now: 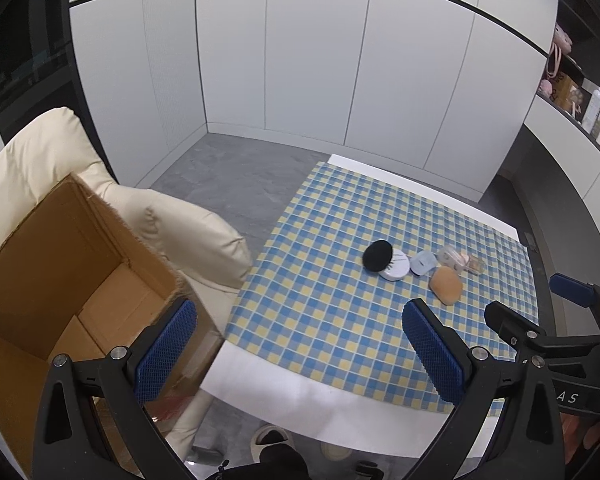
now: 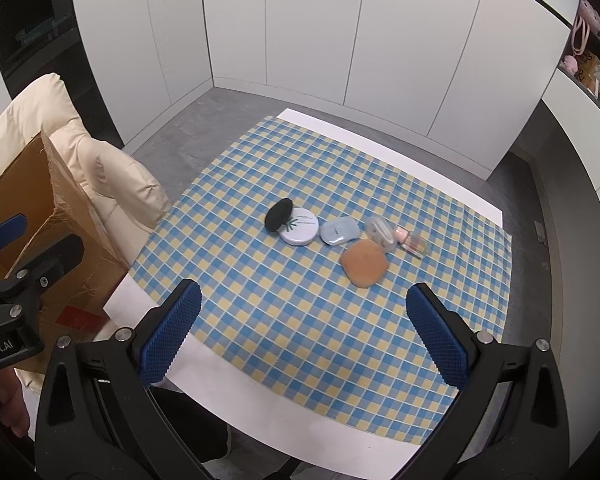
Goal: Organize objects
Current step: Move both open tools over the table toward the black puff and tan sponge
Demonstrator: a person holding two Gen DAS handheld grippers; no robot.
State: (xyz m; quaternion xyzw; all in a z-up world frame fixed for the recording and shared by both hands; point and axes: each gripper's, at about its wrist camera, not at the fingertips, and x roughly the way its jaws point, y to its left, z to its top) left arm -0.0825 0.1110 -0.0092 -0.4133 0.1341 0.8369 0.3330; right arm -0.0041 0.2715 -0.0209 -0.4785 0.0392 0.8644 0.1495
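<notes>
Cardboard box sits empty on chair off table's left edge. Both tongs, left and right, gape wide, holding nothing. Small items cluster mid-table: tan pad nearest. Nothing packed yet; next, likely reach, pinch pad.

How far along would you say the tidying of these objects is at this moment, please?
Nothing looks done: the cardboard box appears empty. Nothing is in hand: the left gripper and right gripper are both open. Left: the black puff, white compact, blue case and tan sponge on the tablecloth.
</notes>
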